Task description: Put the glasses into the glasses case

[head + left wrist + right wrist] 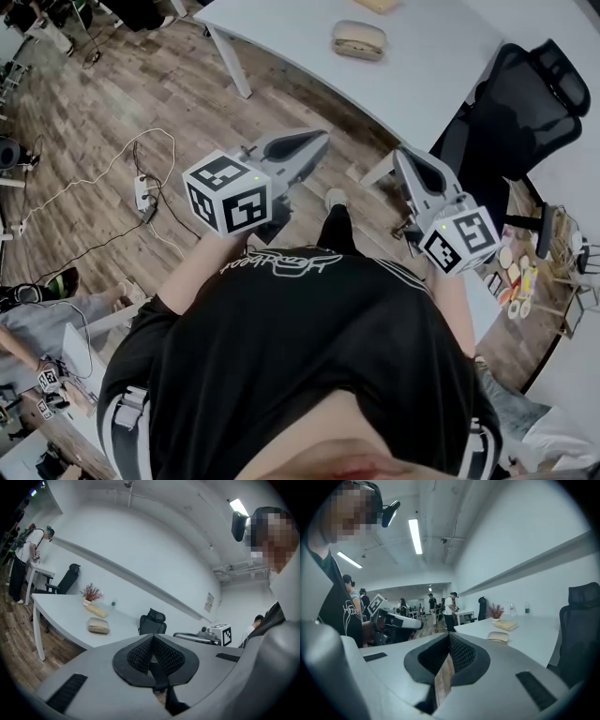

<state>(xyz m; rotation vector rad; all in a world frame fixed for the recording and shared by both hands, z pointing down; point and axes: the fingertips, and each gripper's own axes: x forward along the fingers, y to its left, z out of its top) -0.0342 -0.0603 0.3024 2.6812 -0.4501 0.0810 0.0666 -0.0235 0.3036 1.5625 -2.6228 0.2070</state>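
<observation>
Looks like the approach step, left gripper (pixel 321 141) and right gripper (pixel 404 156) both pinched shut on nothing, well short of the glasses case (pixel 359 39) on the table (pixel 427 66); calls next for moving in and finding the unseen glasses.

Open floor (pixel 169 94) reaches the table (pixel 422 75); bare top surrounds the glasses case (pixel 359 40); a chair (pixel 516 112) seemingly crowds the right edge.

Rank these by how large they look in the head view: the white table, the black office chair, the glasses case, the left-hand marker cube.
1. white table
2. black office chair
3. left-hand marker cube; it is near the camera, so it only looks bigger than the case
4. glasses case
</observation>
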